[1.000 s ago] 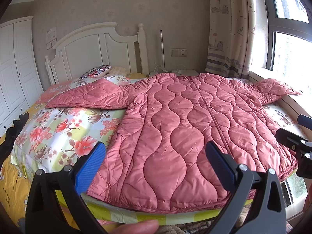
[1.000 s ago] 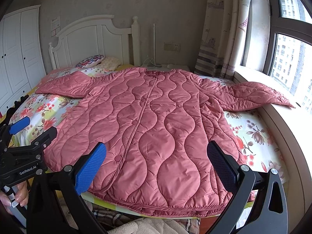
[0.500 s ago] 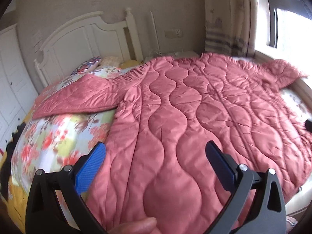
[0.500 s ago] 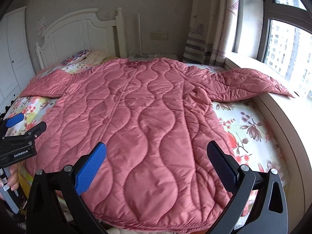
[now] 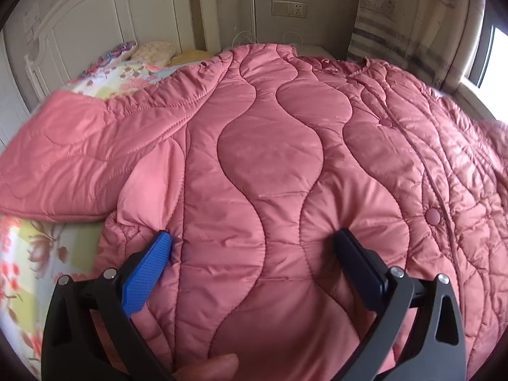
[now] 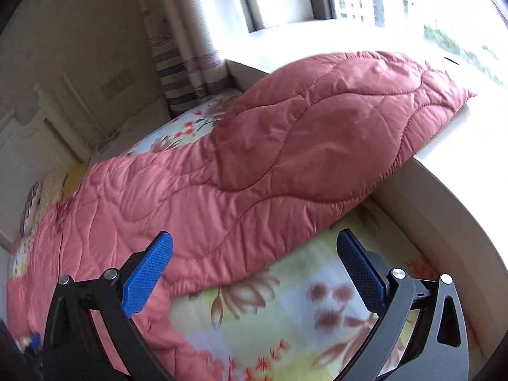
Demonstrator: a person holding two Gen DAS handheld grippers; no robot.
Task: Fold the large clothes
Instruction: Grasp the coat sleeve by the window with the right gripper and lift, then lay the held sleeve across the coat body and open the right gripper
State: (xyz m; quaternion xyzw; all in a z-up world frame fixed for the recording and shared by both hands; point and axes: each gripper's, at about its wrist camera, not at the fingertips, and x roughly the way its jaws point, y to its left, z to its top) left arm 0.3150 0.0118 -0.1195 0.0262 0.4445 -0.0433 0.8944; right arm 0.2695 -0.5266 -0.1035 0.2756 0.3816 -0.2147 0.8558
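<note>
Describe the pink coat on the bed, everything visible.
The coat is pink, shiny and puffy, quilted in wavy stitched lines, with a snap-button front placket. It lies spread flat, front up, on the floral bedsheet. One sleeve stretches sideways over the sheet; the other reaches onto the windowsill. The open left claw presses its fingertips into the quilting.

— What do we have under everything?

— We see a bed (image 5: 38, 254) with a flowered sheet, its white headboard (image 5: 95, 22) at the upper left of the left view.

— And on it?

— A pink quilted coat (image 5: 270, 174) spread flat across most of it, pillows (image 5: 149, 52) near the headboard. In the right view, one sleeve (image 6: 333, 127) reaches onto the windowsill (image 6: 460, 146) at the upper right.
</note>
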